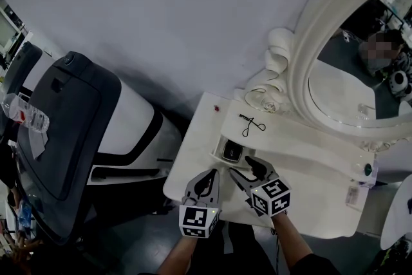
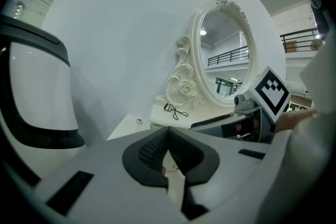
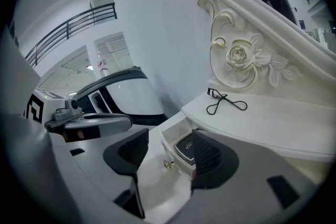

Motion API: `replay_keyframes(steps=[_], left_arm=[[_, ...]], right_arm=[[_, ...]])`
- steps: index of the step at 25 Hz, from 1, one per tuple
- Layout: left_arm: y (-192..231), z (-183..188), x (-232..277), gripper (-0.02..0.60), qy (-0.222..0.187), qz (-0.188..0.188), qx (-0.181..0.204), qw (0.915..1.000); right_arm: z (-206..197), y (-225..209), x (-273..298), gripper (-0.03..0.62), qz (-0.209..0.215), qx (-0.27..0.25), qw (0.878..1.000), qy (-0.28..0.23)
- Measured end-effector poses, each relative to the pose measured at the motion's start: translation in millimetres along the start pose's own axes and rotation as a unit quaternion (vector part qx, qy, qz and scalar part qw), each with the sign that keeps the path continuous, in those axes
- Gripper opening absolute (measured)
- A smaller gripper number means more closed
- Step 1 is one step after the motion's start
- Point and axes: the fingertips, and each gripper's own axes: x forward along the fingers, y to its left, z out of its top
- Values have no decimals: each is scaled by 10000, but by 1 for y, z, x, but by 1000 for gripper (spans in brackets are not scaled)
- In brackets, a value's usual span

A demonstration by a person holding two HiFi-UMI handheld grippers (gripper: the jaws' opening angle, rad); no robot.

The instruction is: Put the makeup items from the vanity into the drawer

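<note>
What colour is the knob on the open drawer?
Gold drawer knob; clearest in the right gripper view.

Mirror [image 1: 347,96]: we find it cut off at right | dark case [image 3: 184,147] in drawer [image 3: 169,139]: part-hidden by right gripper [image 3: 169,151] jaw | red speck [image 1: 215,107]: unidentifiable

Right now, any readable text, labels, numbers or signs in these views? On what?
Nothing is legible.
Black case in the open drawer: faint print on lid, too small.
Tag on the vanity front: blurred.
Bottle label: red mark, unreadable.
Marker cube: black-and-white squares, no letters.
</note>
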Motion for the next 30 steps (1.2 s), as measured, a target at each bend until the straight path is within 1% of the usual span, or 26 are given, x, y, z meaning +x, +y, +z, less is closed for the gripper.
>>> replay_keyframes(steps=[4, 7, 9, 13, 20, 24, 30], left_arm=[[-9, 16, -5, 15, -128, -65, 110, 9998], [-17, 29, -10, 15, -203, -117, 210, 9995], [-23, 41, -15, 15, -298, -167, 286, 9990], [-39, 63, -28, 15, -534, -284, 428, 9973], [-60, 95, -49, 15, -908, -363, 567, 9936], [-72, 104, -55, 15, -1041, -453, 690, 9911], [-81, 104, -57, 15, -1098, -469, 752, 9900]], right_arm=[[17, 5, -22, 162, -129, -121, 9986, -506], [35, 10, -42, 91, -224, -235, 9951, -938], [47, 15, -57, 63, -273, -308, 9916, -1222], [63, 27, -84, 41, -299, -388, 9851, -1649], [75, 47, -121, 23, -332, -520, 9749, -2137], [80, 52, -134, 23, -306, -603, 9701, -2331], [82, 49, -143, 23, -316, -547, 9680, -2431]])
